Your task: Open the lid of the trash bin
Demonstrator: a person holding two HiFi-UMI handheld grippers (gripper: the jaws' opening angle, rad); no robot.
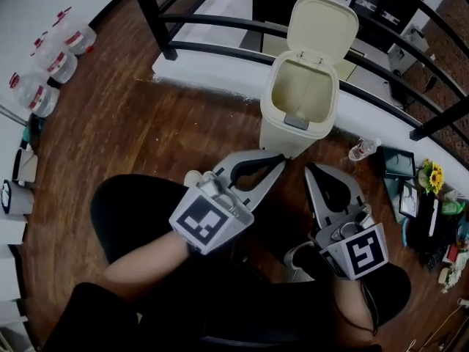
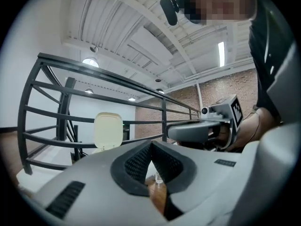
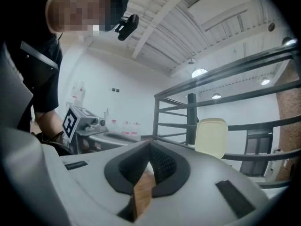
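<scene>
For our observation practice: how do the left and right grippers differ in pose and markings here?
The left gripper slants rightward; the right gripper points nearly straight ahead. The left gripper's marker pattern differs from the right gripper's. Both are shut, empty, near the open trash bin.

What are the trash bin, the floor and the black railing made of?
Trash bin: probably plastic, smooth matte cream, rounded moulded corners. Floor: wood or wood-look laminate, brown planks, slight shine. Railing: likely black-painted metal, thin bars.
</scene>
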